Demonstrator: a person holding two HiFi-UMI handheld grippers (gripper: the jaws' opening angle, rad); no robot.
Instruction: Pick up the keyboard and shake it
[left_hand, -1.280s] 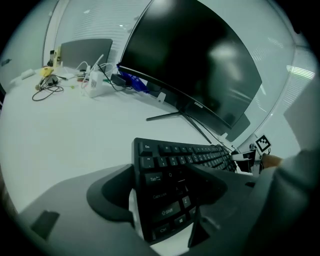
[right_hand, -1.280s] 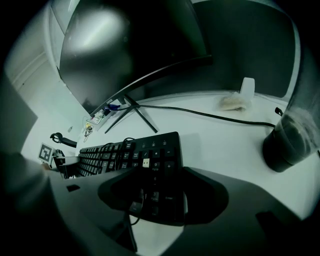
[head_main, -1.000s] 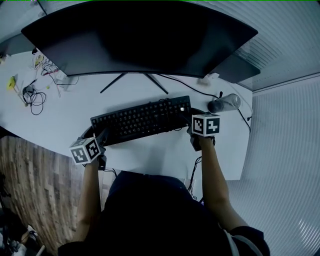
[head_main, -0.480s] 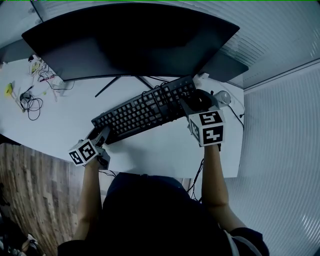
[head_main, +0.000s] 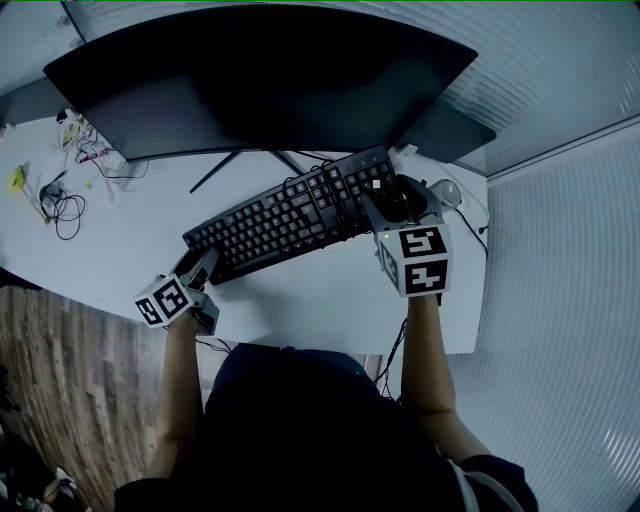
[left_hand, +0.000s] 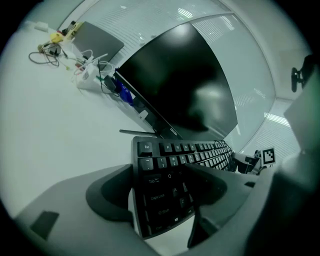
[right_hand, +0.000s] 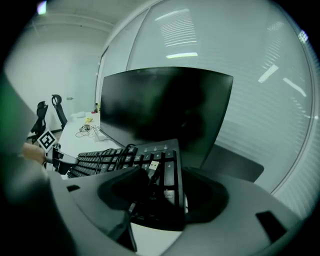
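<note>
A black keyboard (head_main: 290, 215) hangs tilted above the white desk (head_main: 130, 230), its right end raised toward the monitor. My left gripper (head_main: 205, 270) is shut on the keyboard's left end (left_hand: 160, 195), jaws clamping the edge near the Tab and Caps Lock keys. My right gripper (head_main: 395, 210) is shut on the right end (right_hand: 165, 185), over the number pad. A loose cable with a USB plug (right_hand: 154, 166) lies across the keys there.
A large dark curved monitor (head_main: 260, 75) on a splayed stand (head_main: 255, 160) fills the back of the desk. Tangled cables (head_main: 60, 195) and small items lie at the far left. A round object (head_main: 447, 193) sits behind the right gripper. Wood floor lies left.
The keyboard has come up off the desk and tilted, right end rising toward the monitor. Over the last half second it shifted only slightly. Both grippers kept their hold.
</note>
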